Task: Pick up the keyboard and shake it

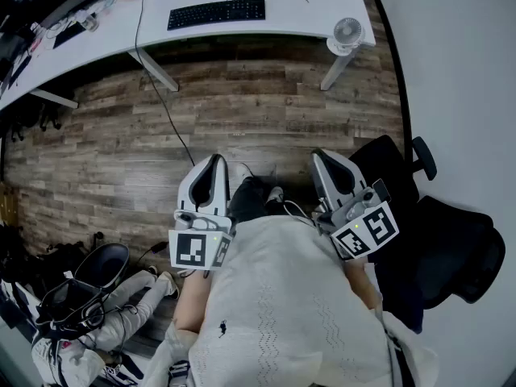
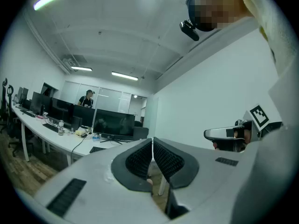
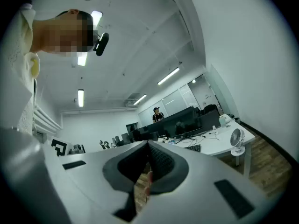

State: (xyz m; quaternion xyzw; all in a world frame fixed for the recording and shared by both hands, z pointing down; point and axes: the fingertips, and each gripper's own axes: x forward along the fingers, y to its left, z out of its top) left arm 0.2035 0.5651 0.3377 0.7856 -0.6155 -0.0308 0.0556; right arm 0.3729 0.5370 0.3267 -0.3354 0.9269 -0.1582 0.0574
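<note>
The black keyboard (image 1: 216, 13) lies flat, keys up, on the white table (image 1: 310, 10) at the top of the head view. Its long axis runs left to right across the picture, about parallel to the table's near edge, with its right end a touch higher in the frame than its left. A small white fan (image 1: 347, 32) stands on the table's right corner, apart from the keyboard's right end. A dark cable (image 1: 165, 103) drops from the table to the wooden floor (image 1: 266, 111). Both grippers are well apart from the keyboard, with a broad strip of bare floor between them and the table. They are held side by side in front of the person's white top (image 1: 282, 313). The left gripper (image 1: 216, 160) and the right gripper (image 1: 317, 156) both point level towards the table, their marker cubes nearest the body. In the left gripper view the two ribbed pads meet along a thin seam, so its jaws are together with nothing between them. In the right gripper view the pads likewise meet at the tips, so those jaws are together and hold nothing too. A black office chair (image 1: 451, 248) stands just to the person's right.
</note>
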